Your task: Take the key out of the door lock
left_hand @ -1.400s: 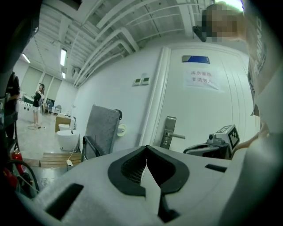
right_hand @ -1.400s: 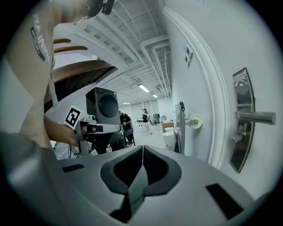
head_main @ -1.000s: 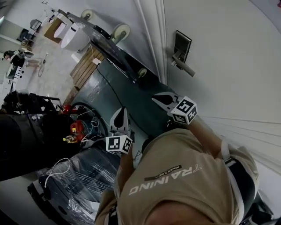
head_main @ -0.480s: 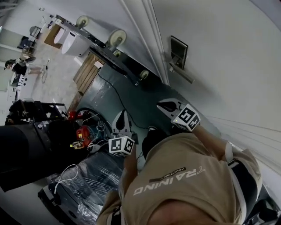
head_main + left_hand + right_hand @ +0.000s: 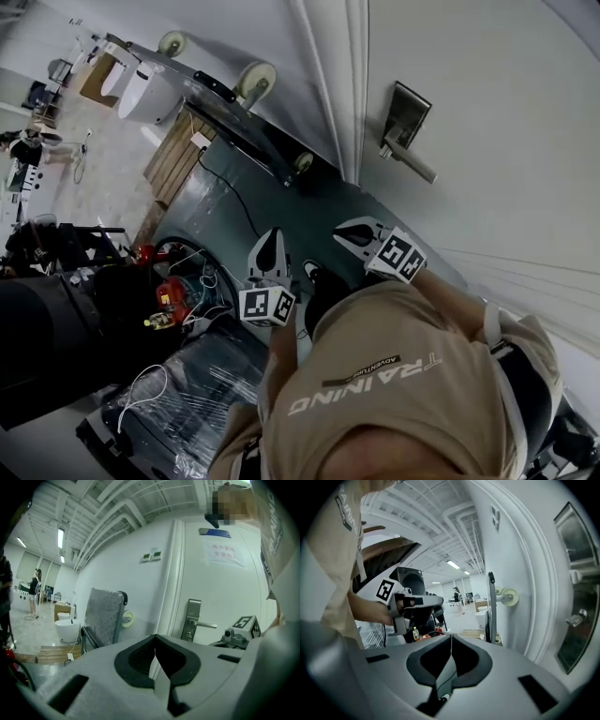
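Key [image 5: 576,619] juts from the lock plate [image 5: 406,114], the closed, empty right gripper [image 5: 349,232] well short of the plate yet nearer than the equally closed, empty left gripper [image 5: 271,246].

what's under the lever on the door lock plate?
Below the lever handle, a small metal piece sticks out of the lock plate, probably the key. The keyhole behind it is covered.

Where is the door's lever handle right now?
In the head view, the lever handle sits upper right on the white door, right of the door frame, above the right gripper.
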